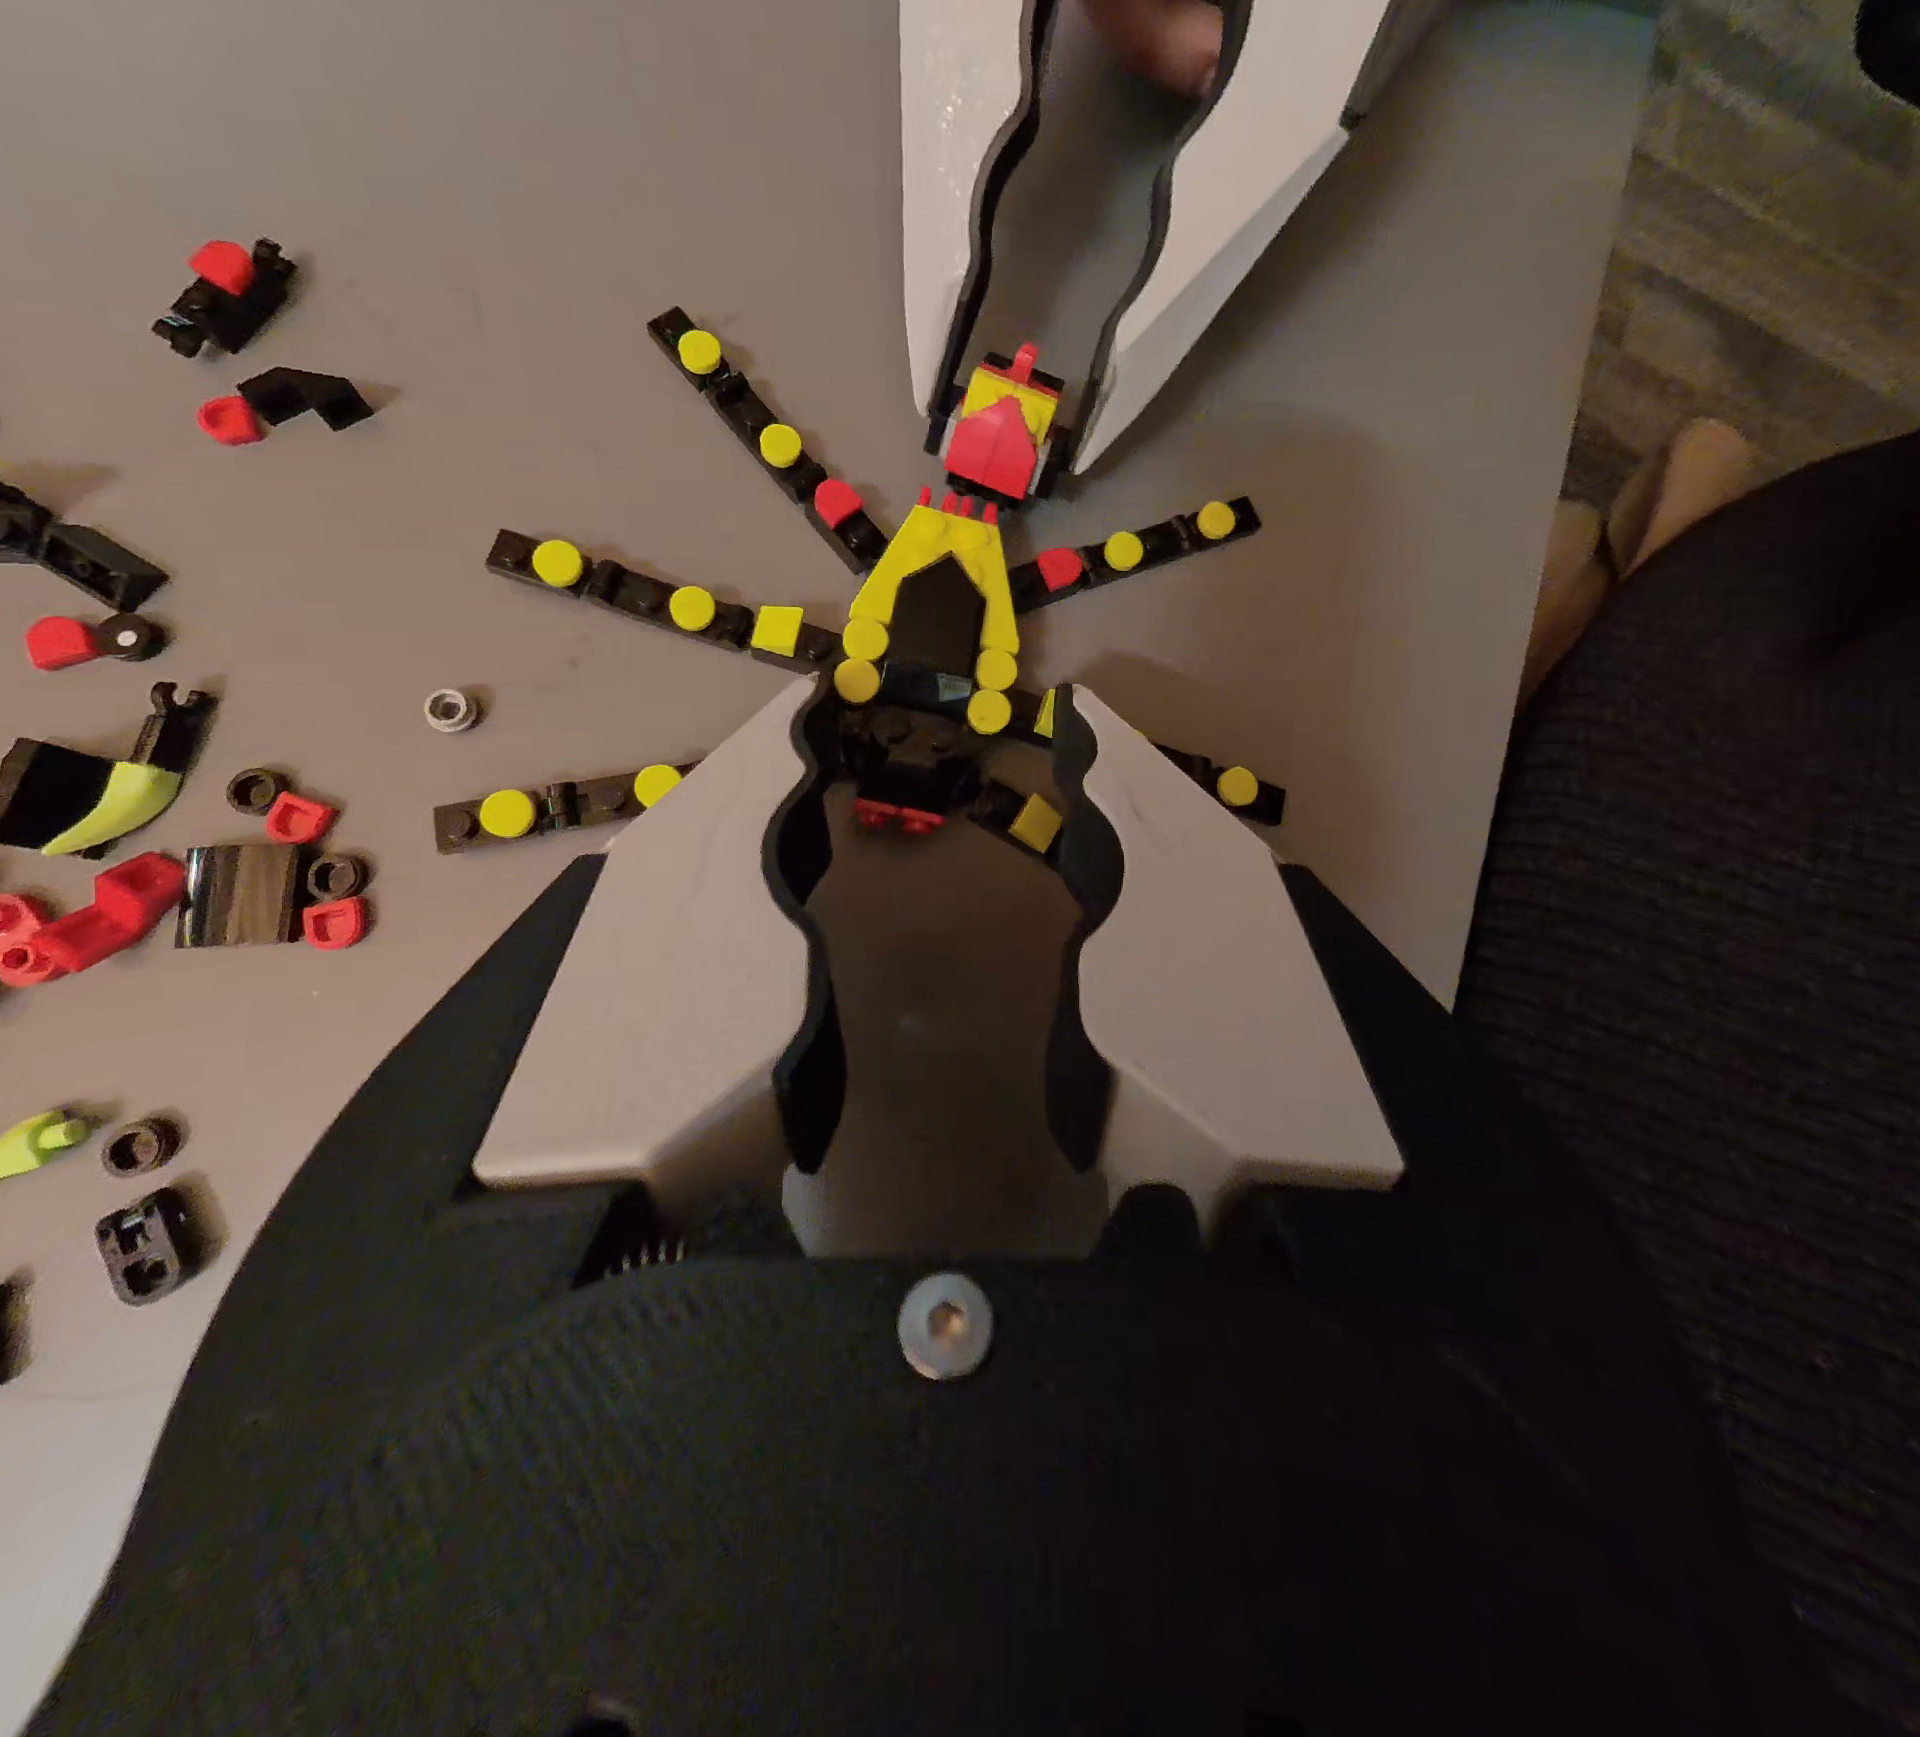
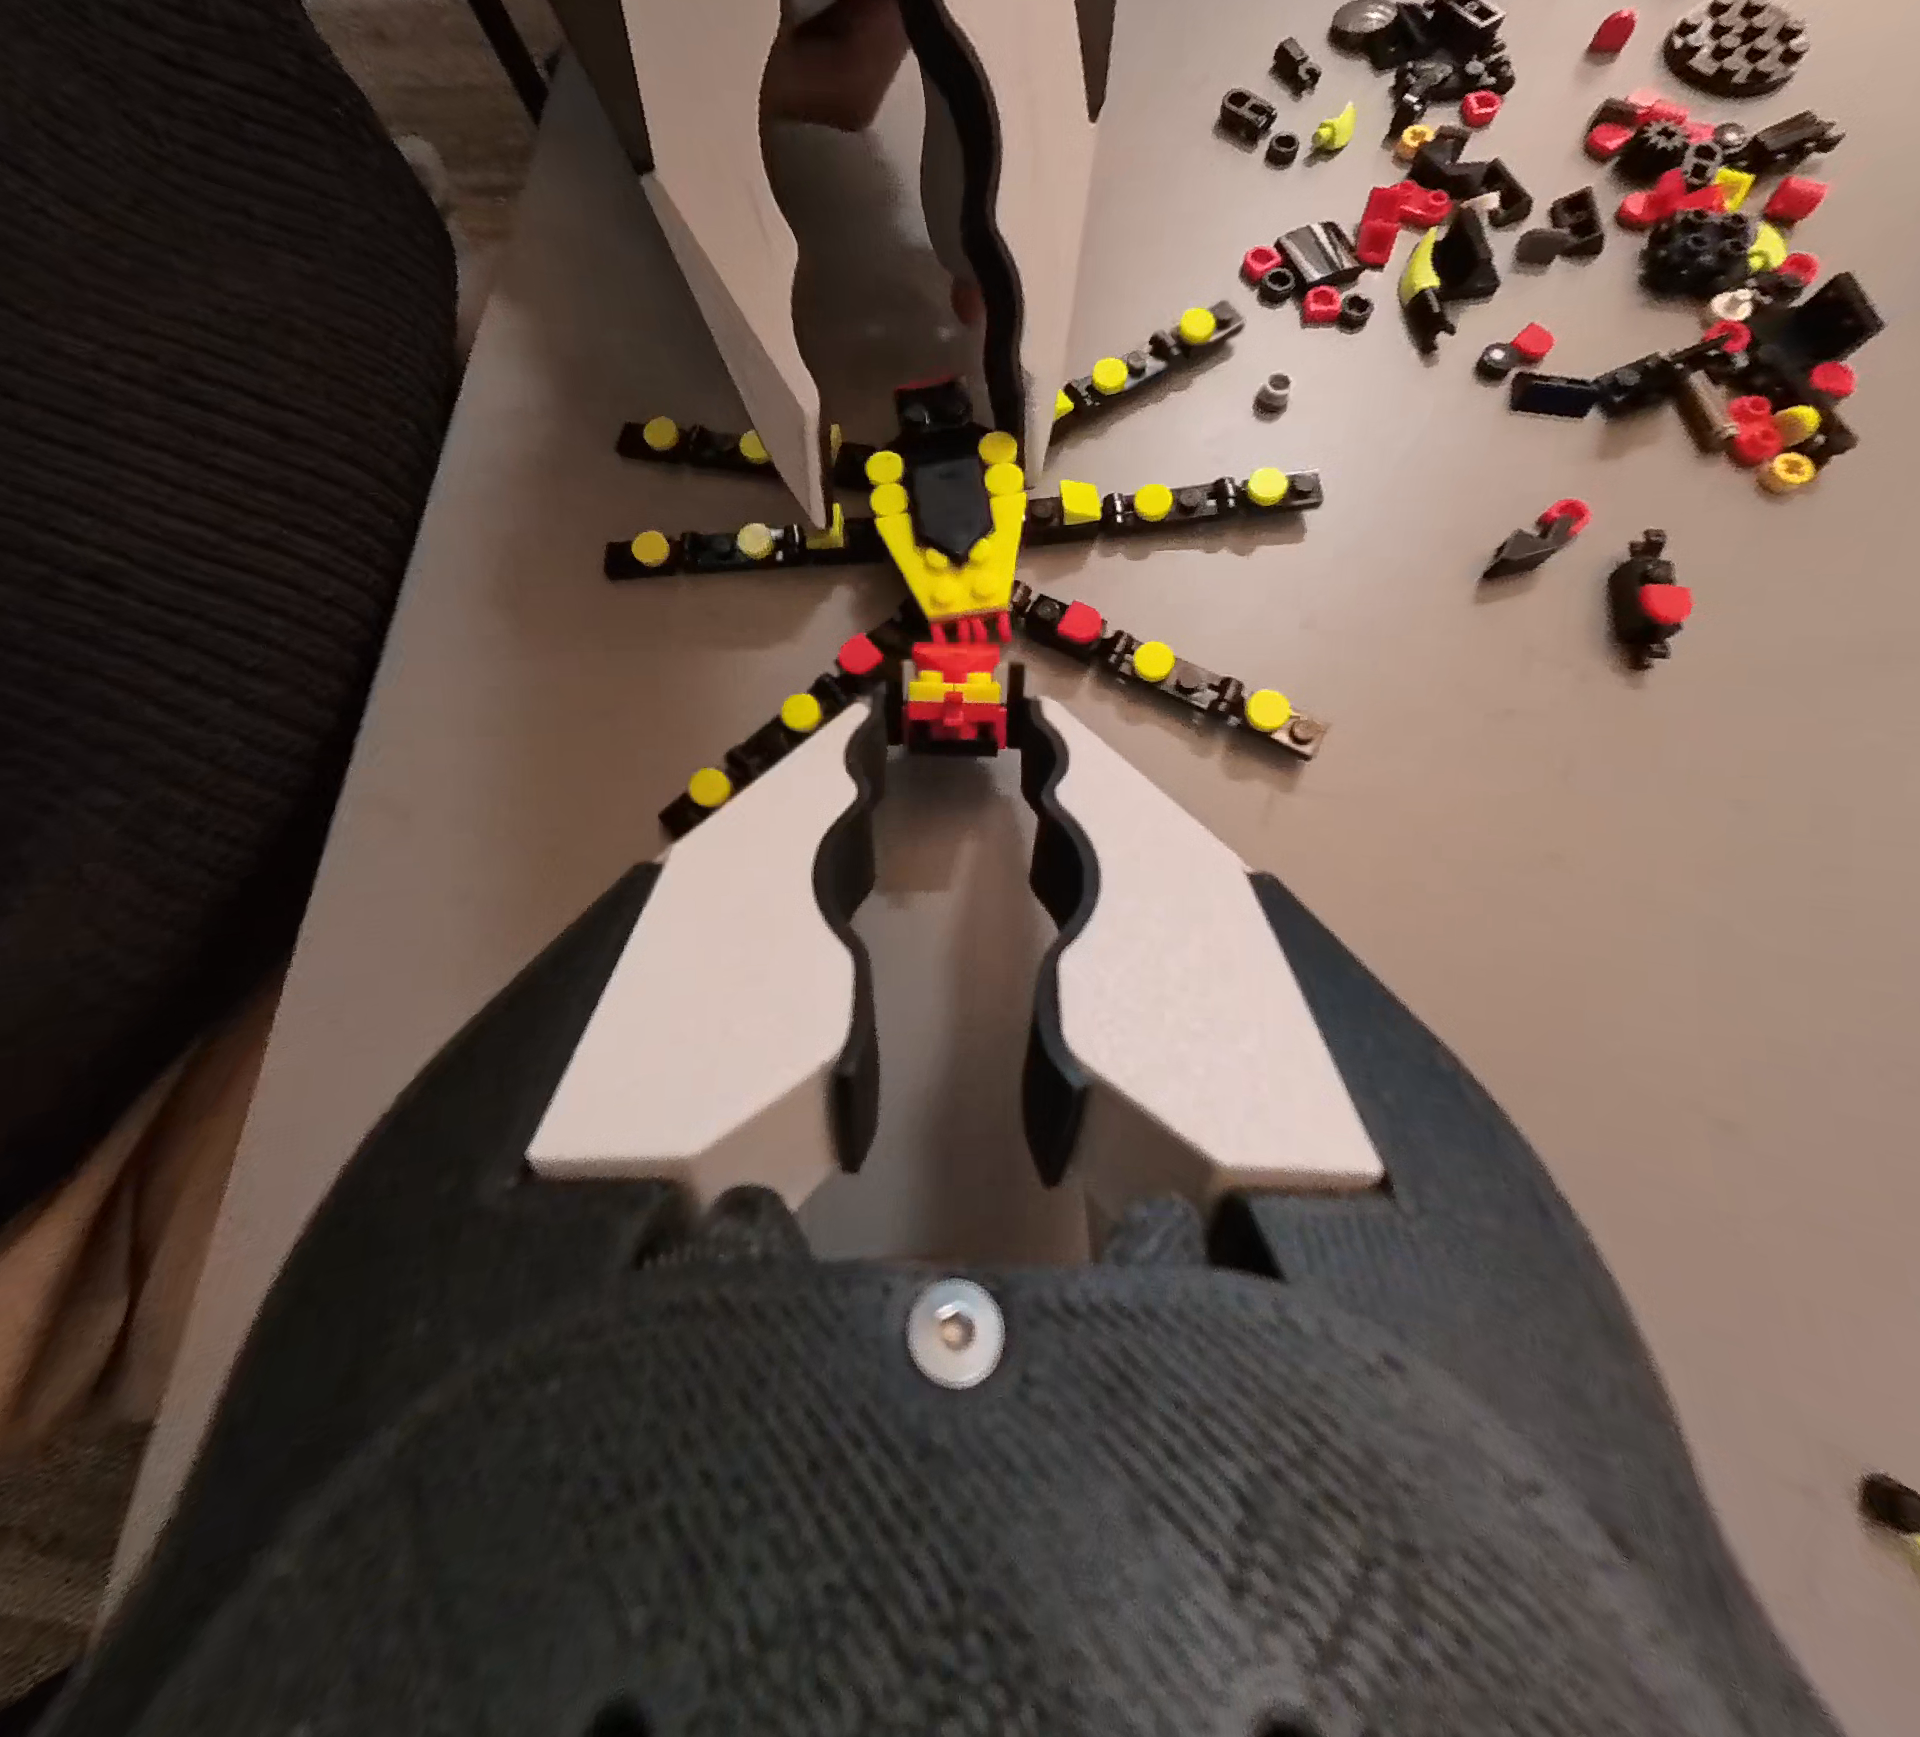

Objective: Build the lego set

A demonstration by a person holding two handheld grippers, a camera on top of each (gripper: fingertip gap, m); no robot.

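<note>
On the grey table (image 2: 1455, 960), a lego spider (image 2: 940, 534) sprawls; loose pieces (image 2: 1621, 233) lie well apart. Left gripper (image 1: 940, 711) clamps its rear, right gripper (image 2: 951, 731) grasps its red head (image 2: 951, 700). Press squarely, I'd say.

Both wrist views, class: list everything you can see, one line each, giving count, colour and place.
Spider model: one, black and yellow with red, table centre, eight legs spread flat.
Red-and-yellow block: one, at the spider's narrow end, between the right tool's fingers.
Loose pieces: many, black, red, yellow, lime, scattered beside the model.
Grey round stud: one, alone near the legs.
Table: one, grey.
Left tool: one, white fingers around the spider's wide end.
Right tool: one, white fingers closed on the block.
</note>
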